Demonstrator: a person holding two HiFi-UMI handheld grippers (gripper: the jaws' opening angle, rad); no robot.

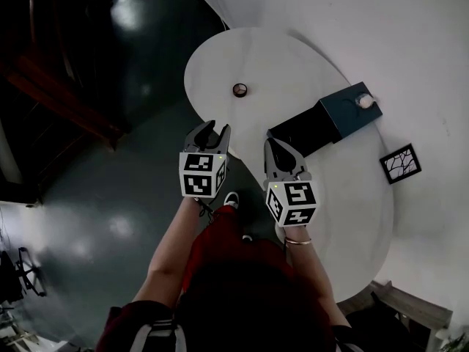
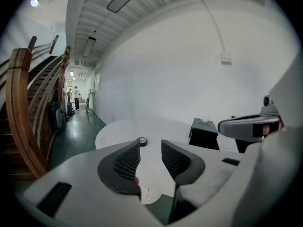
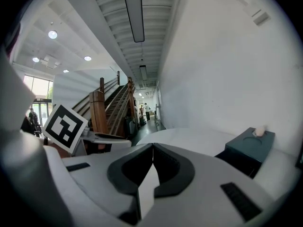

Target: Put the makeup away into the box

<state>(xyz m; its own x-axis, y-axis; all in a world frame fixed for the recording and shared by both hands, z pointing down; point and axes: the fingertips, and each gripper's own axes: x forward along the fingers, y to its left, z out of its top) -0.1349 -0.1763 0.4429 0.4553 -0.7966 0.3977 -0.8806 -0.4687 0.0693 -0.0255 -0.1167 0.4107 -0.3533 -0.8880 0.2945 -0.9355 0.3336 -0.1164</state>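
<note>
Left gripper [image 1: 213, 128] fingers are held narrowly apart, empty. Right gripper [image 1: 272, 139] fingers are closed, empty. Round makeup container [image 1: 239, 89] is seen on bench [image 1: 293, 72].

Head cam steeply down on table [image 1: 253, 61]; L/R cams low, facing across it; all share box [image 1: 343, 113].

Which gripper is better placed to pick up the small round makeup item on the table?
Left, probably. The left gripper has its jaws apart and empty, with the small round makeup item straight ahead in its view. The right gripper has its jaws together and sits nearer the box.
</note>
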